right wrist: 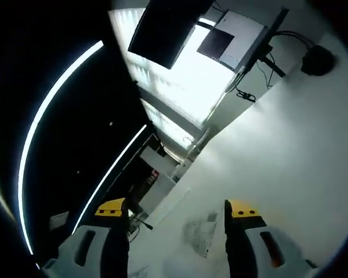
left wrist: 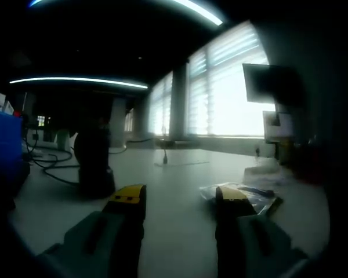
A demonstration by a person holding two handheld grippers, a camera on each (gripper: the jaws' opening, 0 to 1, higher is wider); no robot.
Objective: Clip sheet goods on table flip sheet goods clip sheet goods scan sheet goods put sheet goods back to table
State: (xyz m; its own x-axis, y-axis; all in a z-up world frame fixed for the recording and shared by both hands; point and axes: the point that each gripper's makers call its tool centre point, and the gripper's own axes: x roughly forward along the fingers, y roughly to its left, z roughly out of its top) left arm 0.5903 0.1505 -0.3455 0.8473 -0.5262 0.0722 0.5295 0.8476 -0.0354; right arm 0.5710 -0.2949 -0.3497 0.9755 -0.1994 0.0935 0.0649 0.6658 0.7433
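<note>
Both claws, left claw [left wrist: 181, 200] and right claw [right wrist: 177, 209], are hovering released; next the left is needing to clip the sheet goods [left wrist: 249, 194] on the table [left wrist: 174, 174].

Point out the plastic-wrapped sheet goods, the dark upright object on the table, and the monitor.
sheet goods [left wrist: 261, 196], left gripper view, on the clear wrapper right of the right jaw.
dark upright object [left wrist: 93, 165], left gripper view, on its middle.
monitor [right wrist: 165, 26], right gripper view, on the centre of its dark screen.
</note>
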